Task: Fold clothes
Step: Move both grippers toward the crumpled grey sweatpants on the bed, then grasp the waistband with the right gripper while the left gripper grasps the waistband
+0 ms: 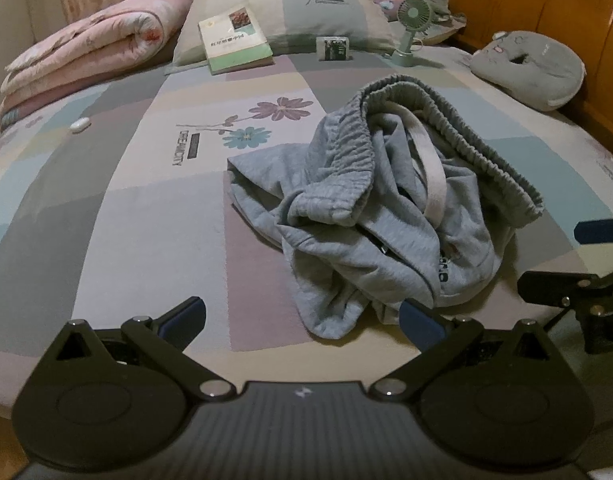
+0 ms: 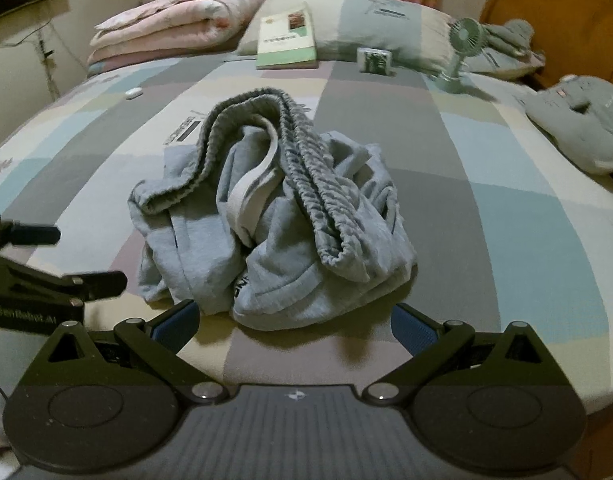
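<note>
Grey sweatpants [image 1: 386, 216] heaped in a crumpled pile near the front edge of the bed [image 1: 126, 208], ribbed waistband up, white drawstring [image 1: 430, 164] looped across the top. Left gripper [image 1: 302, 318] just short of the pile, fingers [image 1: 186, 314] spread wide, holding nothing. Right gripper [image 2: 294, 320] likewise, fingers [image 2: 410, 328] apart, either side of the nearest fold. Farther back: book [image 1: 234, 40] leaning on pillow [image 1: 298, 12], small fan [image 1: 412, 20], pink quilt [image 1: 90, 48].
</note>
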The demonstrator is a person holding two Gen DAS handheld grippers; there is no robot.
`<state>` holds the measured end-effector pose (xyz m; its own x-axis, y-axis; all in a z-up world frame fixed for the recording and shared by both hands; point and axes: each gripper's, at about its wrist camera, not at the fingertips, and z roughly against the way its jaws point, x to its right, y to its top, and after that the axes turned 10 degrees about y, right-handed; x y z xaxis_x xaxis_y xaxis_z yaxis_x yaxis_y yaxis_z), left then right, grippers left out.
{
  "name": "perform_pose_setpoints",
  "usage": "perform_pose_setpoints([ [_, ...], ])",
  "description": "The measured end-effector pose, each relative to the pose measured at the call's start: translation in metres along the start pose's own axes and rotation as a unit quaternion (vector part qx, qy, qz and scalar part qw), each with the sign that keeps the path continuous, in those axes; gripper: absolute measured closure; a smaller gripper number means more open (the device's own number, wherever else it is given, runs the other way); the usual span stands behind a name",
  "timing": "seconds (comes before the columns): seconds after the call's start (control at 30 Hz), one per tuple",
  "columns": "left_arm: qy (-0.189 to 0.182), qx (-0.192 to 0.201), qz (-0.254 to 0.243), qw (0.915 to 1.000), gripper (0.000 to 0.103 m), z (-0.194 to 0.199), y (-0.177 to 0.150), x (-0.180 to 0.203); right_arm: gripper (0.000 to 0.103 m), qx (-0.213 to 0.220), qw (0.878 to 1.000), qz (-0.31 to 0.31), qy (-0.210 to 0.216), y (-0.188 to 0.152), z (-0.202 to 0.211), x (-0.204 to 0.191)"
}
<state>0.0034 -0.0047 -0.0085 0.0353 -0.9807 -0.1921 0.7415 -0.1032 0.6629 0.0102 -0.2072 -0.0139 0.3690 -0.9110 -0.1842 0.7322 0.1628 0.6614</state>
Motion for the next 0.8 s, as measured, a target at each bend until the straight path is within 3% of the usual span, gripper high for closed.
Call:
perform_pose_setpoints([
  [0.17,-0.004,0.015,-0.024,0.9996,0.001,0.0,-0.004,0.0,0.0,-0.001,0.999,0.03,0.016,-0.008,-0.003,0.001],
  [0.33,-0.02,0.044,-0.043,0.9979,0.001,0.001,-0.006,-0.004,0.0,0.004,0.997,0.082,0.0,-0.012,-0.001,-0.004],
  [0.6,-0.05,0.056,-0.043,0.9962,0.001,-0.005,-0.006,-0.015,0.003,-0.005,0.995,0.096,-0.021,0.005,0.0,-0.009],
  [0.8,-0.039,0.071,-0.061,0.9949,0.002,-0.012,-0.002,-0.026,0.01,-0.005,0.993,0.111,-0.038,0.02,-0.002,-0.012],
])
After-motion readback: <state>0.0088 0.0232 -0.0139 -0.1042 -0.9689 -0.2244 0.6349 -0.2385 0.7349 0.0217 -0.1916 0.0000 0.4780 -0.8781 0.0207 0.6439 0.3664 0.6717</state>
